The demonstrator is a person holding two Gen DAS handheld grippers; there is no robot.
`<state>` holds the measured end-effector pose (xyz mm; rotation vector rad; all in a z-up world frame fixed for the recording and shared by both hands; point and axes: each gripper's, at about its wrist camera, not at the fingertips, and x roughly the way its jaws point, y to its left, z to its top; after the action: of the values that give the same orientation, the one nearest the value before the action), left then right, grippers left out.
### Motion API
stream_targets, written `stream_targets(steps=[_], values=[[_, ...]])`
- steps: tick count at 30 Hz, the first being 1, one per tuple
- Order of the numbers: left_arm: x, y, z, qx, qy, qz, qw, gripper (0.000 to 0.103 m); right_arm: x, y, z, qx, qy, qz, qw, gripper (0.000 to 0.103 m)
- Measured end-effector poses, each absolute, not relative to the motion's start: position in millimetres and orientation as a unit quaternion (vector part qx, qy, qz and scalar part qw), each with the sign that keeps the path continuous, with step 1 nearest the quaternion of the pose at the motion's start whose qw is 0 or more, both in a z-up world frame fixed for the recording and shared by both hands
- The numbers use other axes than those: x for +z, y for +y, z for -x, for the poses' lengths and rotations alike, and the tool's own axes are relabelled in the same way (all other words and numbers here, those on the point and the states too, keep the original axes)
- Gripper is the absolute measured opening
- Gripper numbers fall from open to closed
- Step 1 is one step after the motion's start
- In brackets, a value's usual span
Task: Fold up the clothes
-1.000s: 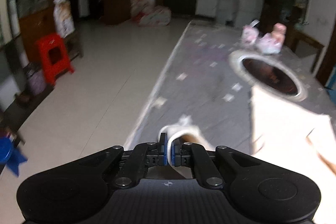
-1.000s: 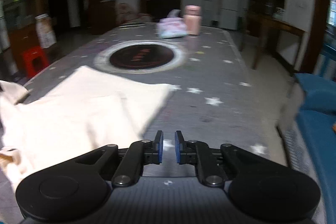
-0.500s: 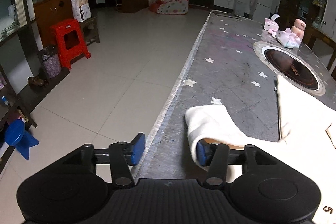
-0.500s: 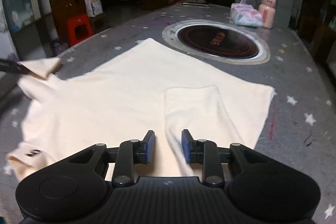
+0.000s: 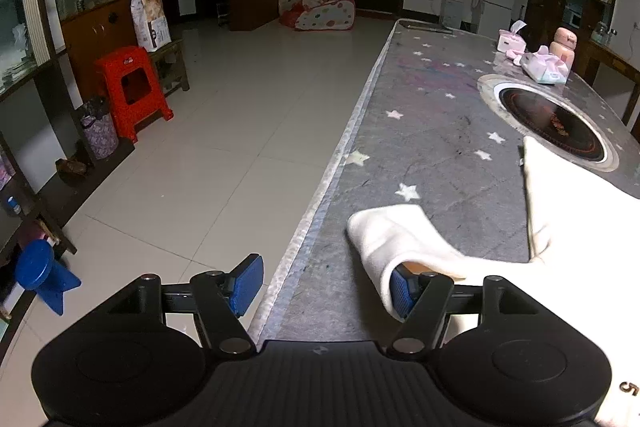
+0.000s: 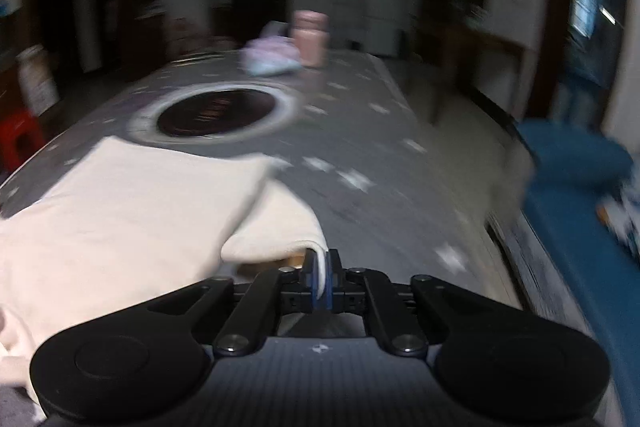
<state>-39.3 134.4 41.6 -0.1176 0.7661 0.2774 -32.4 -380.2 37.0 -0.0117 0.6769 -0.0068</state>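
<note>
A cream shirt (image 6: 120,211) lies spread on the grey star-patterned table (image 5: 436,131). In the left wrist view its left sleeve (image 5: 396,235) lies flat by the table's left edge. My left gripper (image 5: 324,287) is open wide; the sleeve cuff drapes over its right finger (image 5: 400,291), and its left finger hangs past the table edge. In the blurred right wrist view my right gripper (image 6: 320,279) is shut on the right sleeve (image 6: 280,231) and holds its cuff just above the table.
A round black cooktop (image 5: 548,119) is set into the table beyond the shirt. Pink tissue packs (image 5: 544,67) and a pink jar (image 5: 562,47) stand farther back. A tiled floor and a red stool (image 5: 132,87) lie to the left, a blue seat (image 6: 580,195) to the right.
My left gripper let go of the left sleeve, opened wide, and the sleeve now lies on the table. My right gripper closed on the right sleeve and swung to the right.
</note>
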Motion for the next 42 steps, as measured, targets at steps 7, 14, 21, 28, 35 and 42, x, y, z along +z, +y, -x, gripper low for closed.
stream_targets(steps=[7, 14, 21, 28, 35, 42], values=[[57, 117, 41, 0.12, 0.354, 0.042, 0.926, 0.069, 26, -414, 48, -0.044, 0.35, -0.033, 0.935, 0.035], [53, 78, 39, 0.059, 0.363, 0.023, 0.929, 0.069, 32, -430, 47, -0.052, 0.344, -0.103, 0.932, 0.039], [53, 33, 29, -0.01, 0.37, 0.005, 0.929, 0.07, 28, -444, 54, -0.103, 0.343, -0.089, 0.929, 0.04], [39, -16, 22, -0.074, 0.387, -0.017, 0.919, 0.07, 25, -438, 42, -0.061, 0.339, -0.087, 0.935, 0.045], [24, -38, 24, -0.101, 0.406, -0.021, 0.908, 0.07, 9, -436, 19, -0.054, 0.355, -0.078, 0.93, 0.038], [18, -48, 30, -0.113, 0.411, -0.037, 0.904, 0.074, 7, -453, 24, -0.102, 0.339, -0.075, 0.932, 0.039]])
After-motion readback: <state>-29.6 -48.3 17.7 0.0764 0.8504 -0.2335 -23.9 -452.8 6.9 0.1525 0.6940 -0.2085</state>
